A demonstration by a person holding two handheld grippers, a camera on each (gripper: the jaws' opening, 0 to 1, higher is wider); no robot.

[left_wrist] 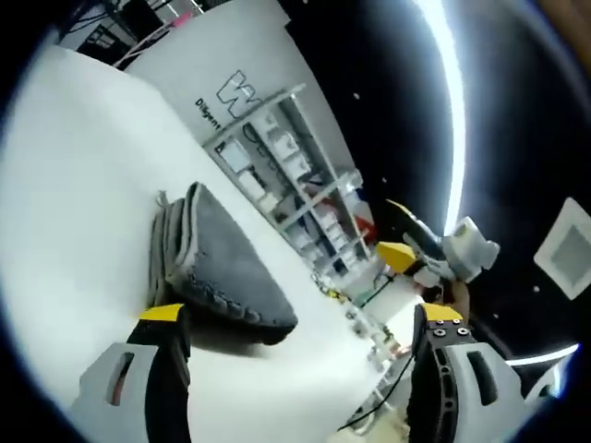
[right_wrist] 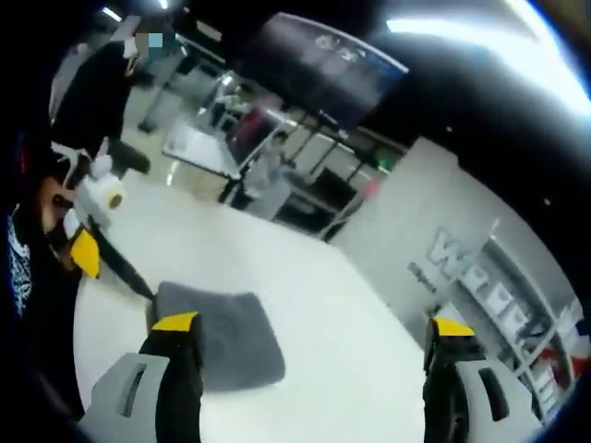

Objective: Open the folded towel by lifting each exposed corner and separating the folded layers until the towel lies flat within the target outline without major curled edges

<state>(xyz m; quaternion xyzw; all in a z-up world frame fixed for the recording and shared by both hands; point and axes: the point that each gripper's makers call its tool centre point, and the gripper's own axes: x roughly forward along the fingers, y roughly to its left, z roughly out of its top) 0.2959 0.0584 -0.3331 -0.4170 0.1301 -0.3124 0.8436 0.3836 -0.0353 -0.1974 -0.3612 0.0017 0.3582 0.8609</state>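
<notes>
In the left gripper view the left gripper (left_wrist: 300, 318) has its jaws spread wide, holding nothing; they are dark with yellow tips on pale grey bodies. Its left jaw tip sits just beside the near edge of the towel (left_wrist: 217, 258), a grey, soft-looking cloth folded into a thick wedge (stacked layers show at its left edge, and a stitched hem runs along the near side). It lies on the white, smooth tabletop (left_wrist: 83, 185). Beyond the tabletop stands a metal shelf (left_wrist: 295, 175) with bins against a white wall with dark lettering.

In the right gripper view the right gripper (right_wrist: 312, 325) is likewise spread apart and empty. The towel (right_wrist: 226, 337) lies flat-topped and roughly square with rounded corners, just past the left jaw tip. The left gripper (right_wrist: 148, 293) reaches in from the left, one dark slim jaw touching the towel's far-left corner; its jaw spacing cannot be told here.
</notes>
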